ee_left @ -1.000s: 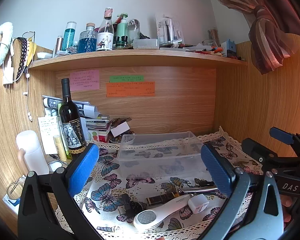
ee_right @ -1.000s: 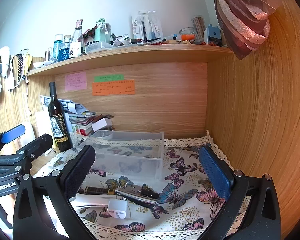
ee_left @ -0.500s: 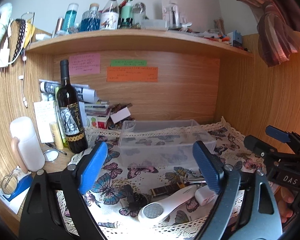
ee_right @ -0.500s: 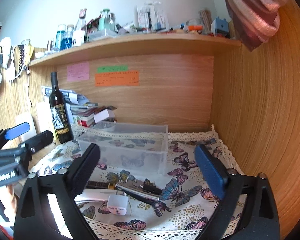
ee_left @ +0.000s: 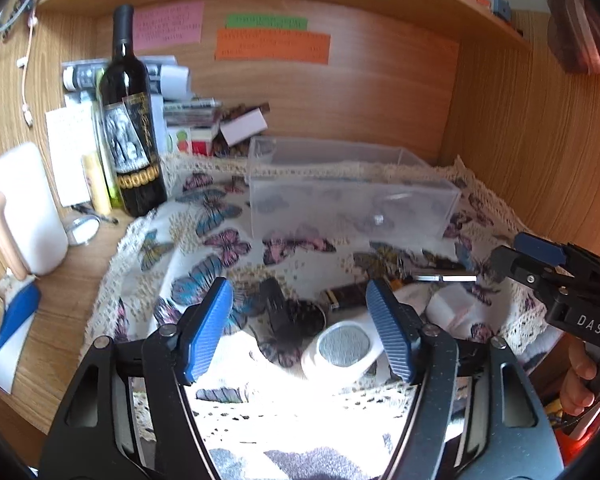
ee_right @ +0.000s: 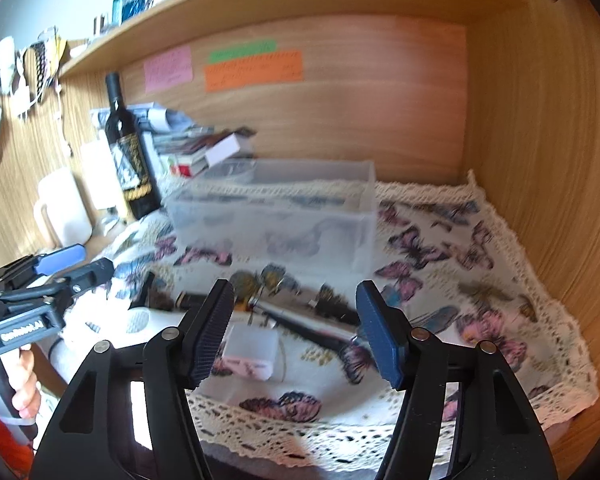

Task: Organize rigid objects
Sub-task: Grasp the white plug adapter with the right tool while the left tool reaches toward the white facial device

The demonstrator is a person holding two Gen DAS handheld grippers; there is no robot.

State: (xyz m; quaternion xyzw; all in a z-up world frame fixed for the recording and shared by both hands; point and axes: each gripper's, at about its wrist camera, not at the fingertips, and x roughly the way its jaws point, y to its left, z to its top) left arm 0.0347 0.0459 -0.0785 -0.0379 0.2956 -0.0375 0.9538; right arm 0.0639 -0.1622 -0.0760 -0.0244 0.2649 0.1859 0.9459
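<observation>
Blue ribbed pads are seen on both hand-held tools. The left gripper (ee_left: pixel 300 328) is held with its fingers spread wide and nothing is gripped between them; below the gap, a white oval device with a grey mesh face (ee_left: pixel 342 350) and a dark hair clip (ee_left: pixel 278 314) are seen lying on the butterfly-print cloth (ee_left: pixel 204 232). The right gripper (ee_right: pixel 296 332) is likewise held wide apart and empty, above a small white box with a pink label (ee_right: pixel 250 354) and a long dark metallic clip (ee_right: pixel 308 322). These loose items are clustered near the cloth's front edge, close together, some touching. Behind them, a clear plastic bin (ee_left: pixel 348 196) is set on the cloth, near the wooden back wall; its contents cannot be made out. To the left of the bin, a dark wine bottle (ee_left: pixel 130 136) is stood upright beside a stack of papers and books (ee_left: pixel 180 104). Farther left, a white jug with a handle (ee_left: pixel 24 212) is placed on the wooden desk.
</observation>
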